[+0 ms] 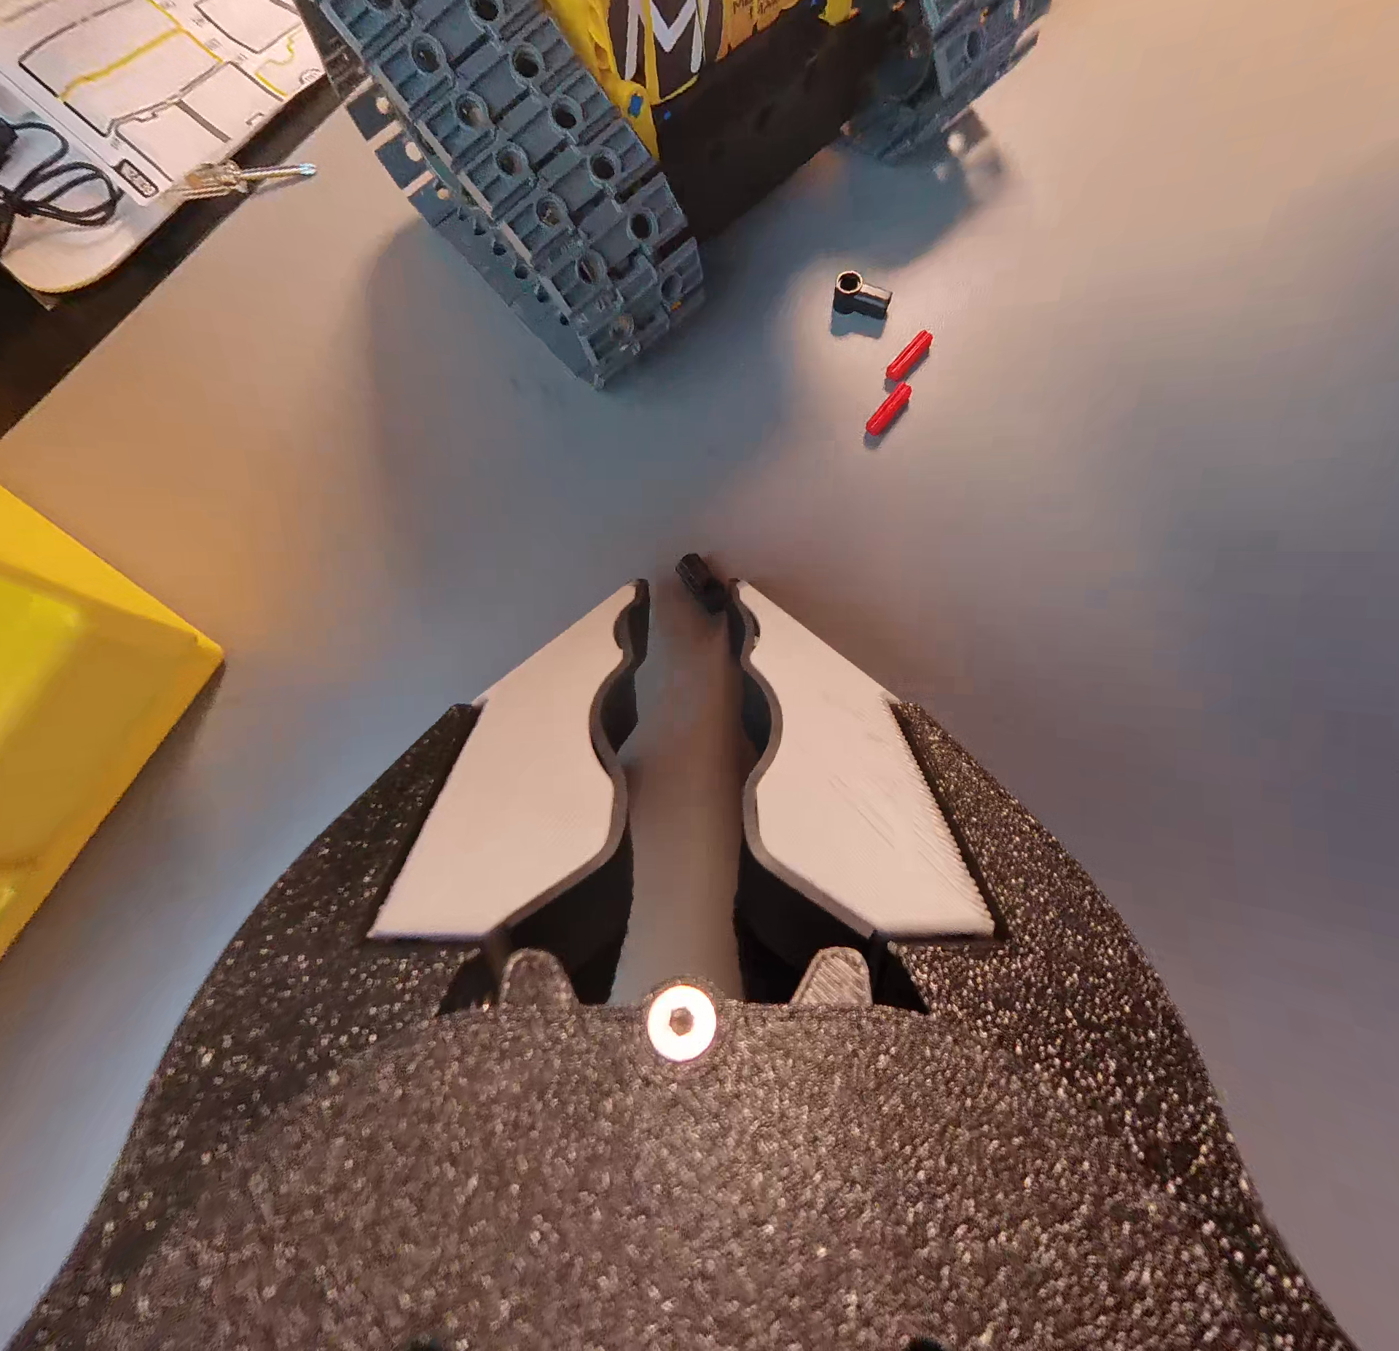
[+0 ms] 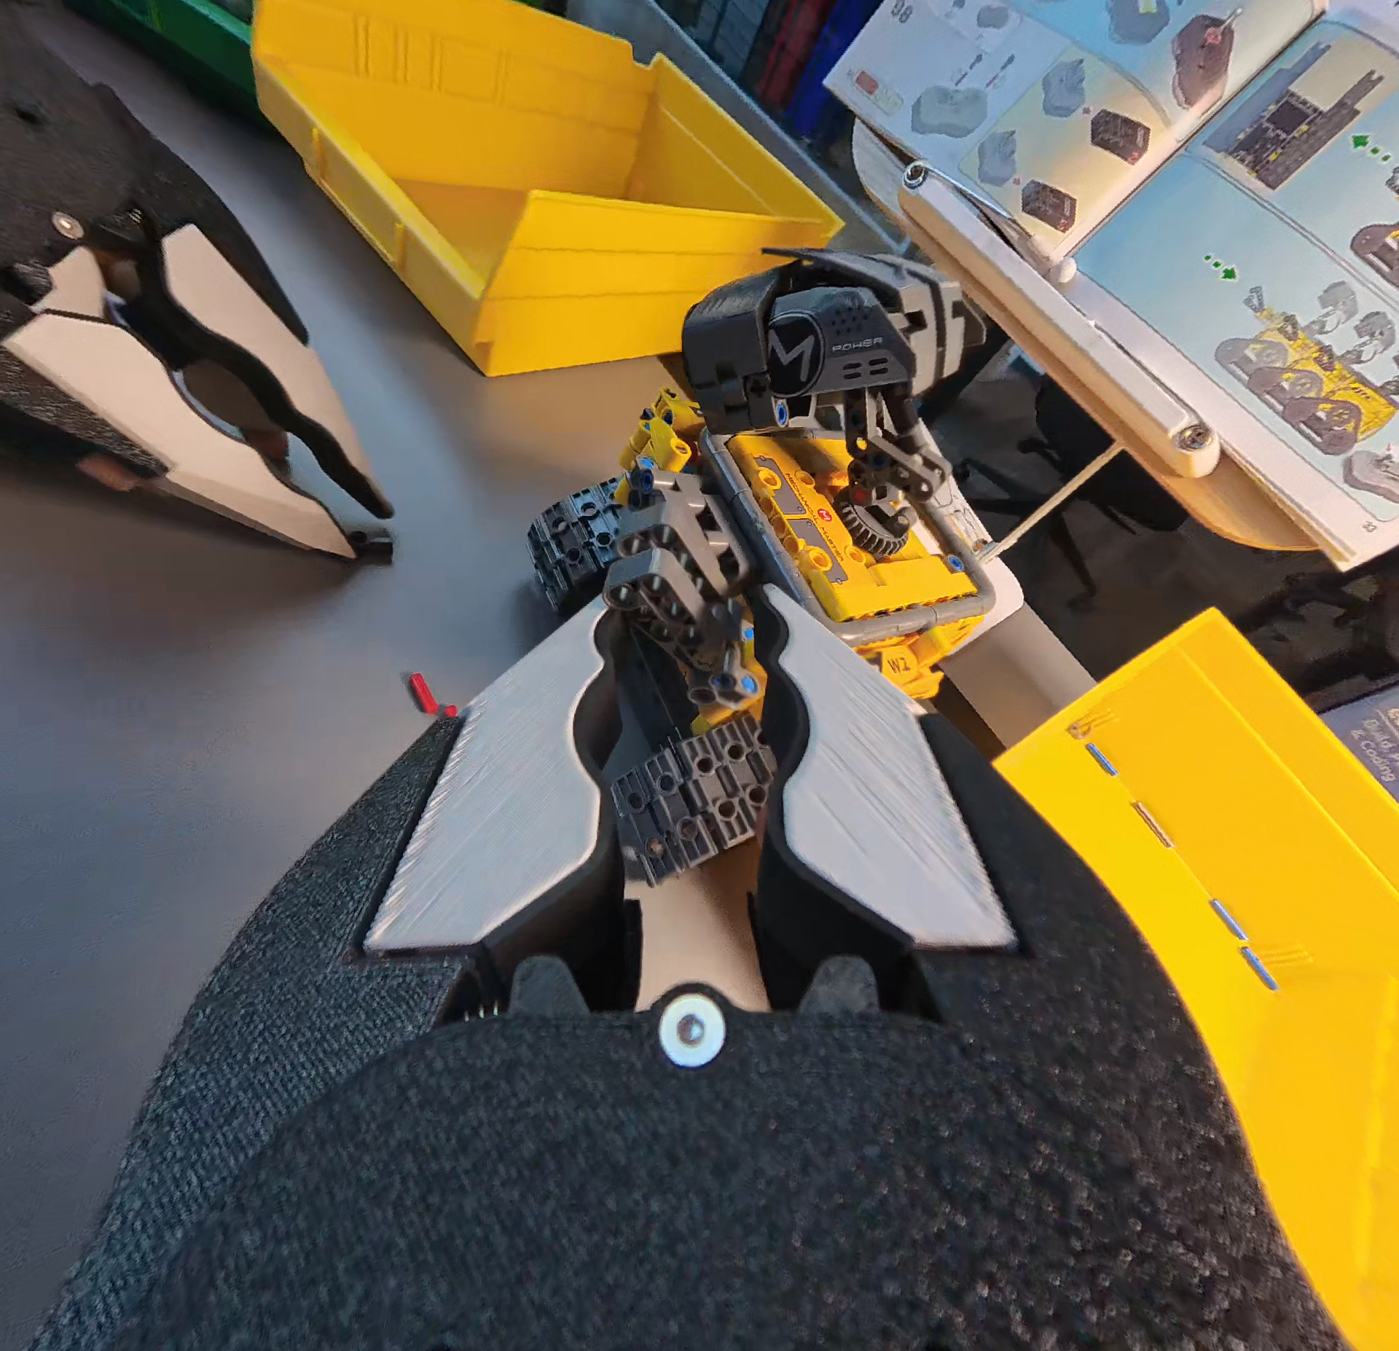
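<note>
At the tips of the left gripper [image 1: 687, 595] a small black peg [image 1: 700, 582] is seen, lying on the grey surface [image 1: 1135, 633]. It touches the inner edge of one finger only; the fingers stand narrow but with a gap, so nothing is squeezed yet. Such a peg is judged light, hard and smooth, so it may slip or roll away; it is best taken across its middle.

The right gripper [image 2: 685, 618] has its fingers narrow around a grey arm piece [image 2: 681, 573] of the toy vehicle [image 2: 848, 527]; whether it is really pinched cannot be told. The vehicle is judged stiff but fragile at its joints, so it should be held by a solid beam.

Farther off are a black connector [image 1: 861, 294] and two red pins [image 1: 898, 391], then the grey track [image 1: 530, 171]. Behind are a yellow bin [image 2: 545, 179] and an instruction booklet [image 2: 1181, 179].
</note>
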`<control>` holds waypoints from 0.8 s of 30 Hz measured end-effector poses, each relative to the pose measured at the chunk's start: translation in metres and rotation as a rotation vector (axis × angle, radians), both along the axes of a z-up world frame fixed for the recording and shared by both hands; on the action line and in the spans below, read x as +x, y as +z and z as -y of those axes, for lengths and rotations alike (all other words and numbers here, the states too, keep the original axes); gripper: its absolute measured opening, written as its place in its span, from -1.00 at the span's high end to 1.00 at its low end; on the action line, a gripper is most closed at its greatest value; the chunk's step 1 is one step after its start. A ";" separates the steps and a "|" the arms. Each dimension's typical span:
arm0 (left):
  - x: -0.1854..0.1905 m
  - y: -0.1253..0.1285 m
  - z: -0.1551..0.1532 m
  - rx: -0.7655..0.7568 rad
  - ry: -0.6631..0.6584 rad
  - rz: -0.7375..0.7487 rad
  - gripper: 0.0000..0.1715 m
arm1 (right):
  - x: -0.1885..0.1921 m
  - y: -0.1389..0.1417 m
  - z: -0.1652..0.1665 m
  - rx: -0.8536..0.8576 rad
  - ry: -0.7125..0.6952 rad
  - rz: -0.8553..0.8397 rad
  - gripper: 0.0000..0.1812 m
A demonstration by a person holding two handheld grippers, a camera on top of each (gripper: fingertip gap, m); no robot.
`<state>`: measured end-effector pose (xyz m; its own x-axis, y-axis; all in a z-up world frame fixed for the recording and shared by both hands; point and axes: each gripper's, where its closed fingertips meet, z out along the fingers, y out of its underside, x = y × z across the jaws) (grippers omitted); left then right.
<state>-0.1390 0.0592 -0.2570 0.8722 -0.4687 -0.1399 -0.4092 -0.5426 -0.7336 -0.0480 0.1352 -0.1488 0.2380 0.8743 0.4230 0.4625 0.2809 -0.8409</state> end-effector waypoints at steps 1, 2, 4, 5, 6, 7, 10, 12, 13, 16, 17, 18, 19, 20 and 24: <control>-0.001 0.000 0.000 0.008 -0.004 -0.019 0.83 | -0.006 -0.005 -0.002 -0.002 0.005 0.016 0.67; -0.001 0.000 0.000 0.018 -0.006 -0.037 0.91 | -0.013 -0.009 -0.005 -0.004 0.006 0.028 0.67; -0.001 0.000 0.000 0.028 -0.013 -0.055 0.92 | -0.027 -0.017 -0.013 0.015 0.011 0.060 0.68; -0.001 0.000 0.000 0.033 -0.015 -0.063 0.93 | -0.033 -0.020 -0.019 0.022 -0.004 0.071 0.67; -0.001 0.000 0.000 0.040 -0.018 -0.071 0.93 | -0.039 -0.019 -0.025 0.037 -0.026 0.074 0.66; 0.000 0.000 0.001 0.046 -0.024 -0.077 0.93 | -0.043 -0.019 -0.030 0.047 -0.038 0.085 0.65; 0.005 0.001 0.004 0.056 -0.056 -0.080 0.93 | -0.054 -0.014 -0.026 0.010 -0.019 0.075 0.30; 0.008 0.001 0.006 0.060 -0.072 -0.081 0.93 | -0.056 -0.007 -0.013 -0.014 0.029 0.043 0.15; 0.009 0.001 0.007 0.058 -0.081 -0.079 0.93 | -0.055 -0.003 -0.008 -0.014 0.051 0.031 0.12; 0.016 0.003 0.008 0.063 -0.108 -0.064 0.93 | -0.044 0.008 0.000 -0.019 0.071 0.019 0.07; 0.019 0.005 0.009 0.064 -0.114 -0.051 0.93 | -0.037 0.010 0.002 -0.016 0.068 0.026 0.10; 0.022 0.005 0.009 0.061 -0.121 -0.037 0.93 | -0.028 0.010 0.002 -0.006 0.059 0.047 0.18; 0.024 0.006 0.009 0.058 -0.126 -0.028 0.93 | -0.019 0.007 -0.003 0.012 0.028 0.086 0.27; 0.026 0.006 0.009 0.055 -0.132 -0.025 0.93 | -0.010 0.002 -0.012 0.043 -0.021 0.130 0.31; 0.032 0.001 0.001 0.034 -0.154 -0.038 0.93 | -0.005 -0.014 -0.040 0.189 -0.155 0.269 0.48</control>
<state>-0.1070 0.0581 -0.2558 0.7841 -0.5910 -0.1897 -0.5135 -0.4460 -0.7331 -0.0530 0.1747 -0.1633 0.2199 0.7373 0.6388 0.7095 0.3286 -0.6234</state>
